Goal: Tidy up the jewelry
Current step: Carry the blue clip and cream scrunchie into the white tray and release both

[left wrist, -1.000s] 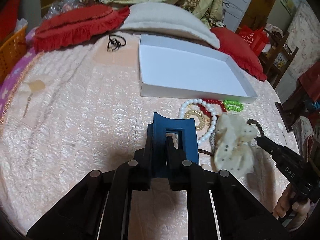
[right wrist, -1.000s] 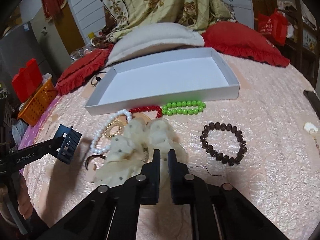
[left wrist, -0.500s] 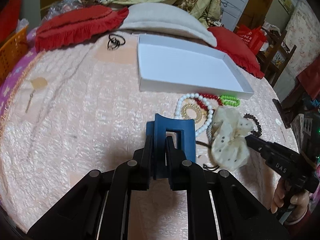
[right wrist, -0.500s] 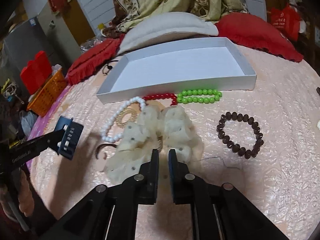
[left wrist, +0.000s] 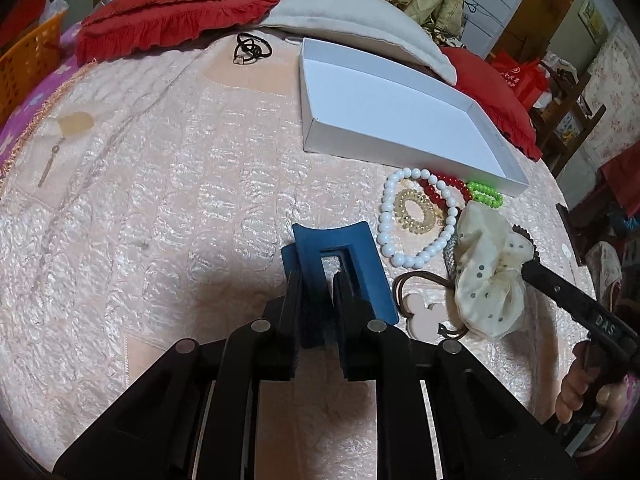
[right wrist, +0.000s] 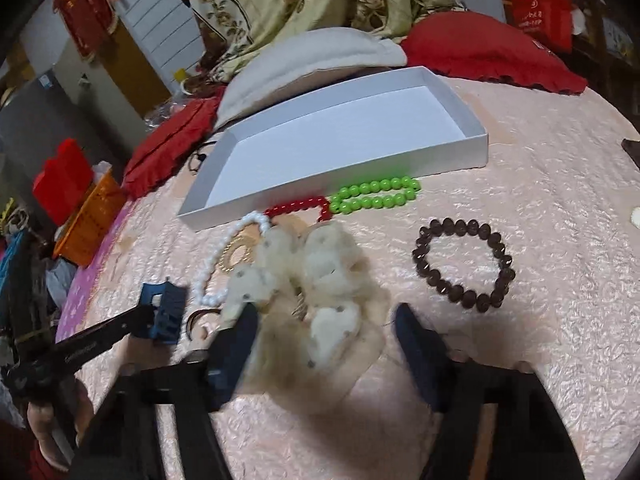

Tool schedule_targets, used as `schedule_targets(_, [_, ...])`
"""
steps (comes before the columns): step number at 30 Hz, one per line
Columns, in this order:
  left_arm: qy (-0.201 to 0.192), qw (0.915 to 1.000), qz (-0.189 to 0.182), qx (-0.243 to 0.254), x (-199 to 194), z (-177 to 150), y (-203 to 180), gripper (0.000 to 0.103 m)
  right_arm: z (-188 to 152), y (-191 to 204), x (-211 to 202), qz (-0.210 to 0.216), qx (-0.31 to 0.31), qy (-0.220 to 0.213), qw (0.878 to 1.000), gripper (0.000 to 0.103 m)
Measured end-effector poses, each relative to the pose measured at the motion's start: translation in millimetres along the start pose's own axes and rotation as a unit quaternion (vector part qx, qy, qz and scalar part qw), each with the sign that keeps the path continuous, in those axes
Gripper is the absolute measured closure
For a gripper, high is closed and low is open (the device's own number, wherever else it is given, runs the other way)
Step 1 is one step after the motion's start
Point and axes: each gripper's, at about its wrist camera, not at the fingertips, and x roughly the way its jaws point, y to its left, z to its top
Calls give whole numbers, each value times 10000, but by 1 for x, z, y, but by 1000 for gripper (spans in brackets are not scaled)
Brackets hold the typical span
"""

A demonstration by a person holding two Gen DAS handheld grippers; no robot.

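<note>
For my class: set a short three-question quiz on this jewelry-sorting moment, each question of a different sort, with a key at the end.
1. True or false: the white box already holds a bracelet.
2. What does the left gripper clamp?
A. blue hair claw clip
B. pearl necklace
C. comb
3. Fill in: between the fingers of the right gripper lies the cream dotted ______.

Key:
1. False; nothing lies in it.
2. A.
3. Scrunchie; the jaws are opening and do not press on it.
</note>
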Motion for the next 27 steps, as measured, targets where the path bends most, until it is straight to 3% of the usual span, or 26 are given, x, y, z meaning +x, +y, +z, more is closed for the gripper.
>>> schedule_targets(7, [54, 10000, -23, -41, 6, 1, 1, 88, 12, 13, 20, -247, -305, 20, 9992, 50])
schedule_targets(10, [67, 9999, -84, -93, 9, 1, 3, 88, 13, 10, 31, -410, -247, 150, 9987, 71])
schedule_targets(15, [27, 9997, -219, -119, 3, 1, 3, 92, 12, 8, 29, -252, -218, 91, 9994, 89])
schedule_targets(27, [-491, 9975, -477, 174, -56, 11, -23, 92, 26, 20, -36, 55, -310, -666, 9973, 94])
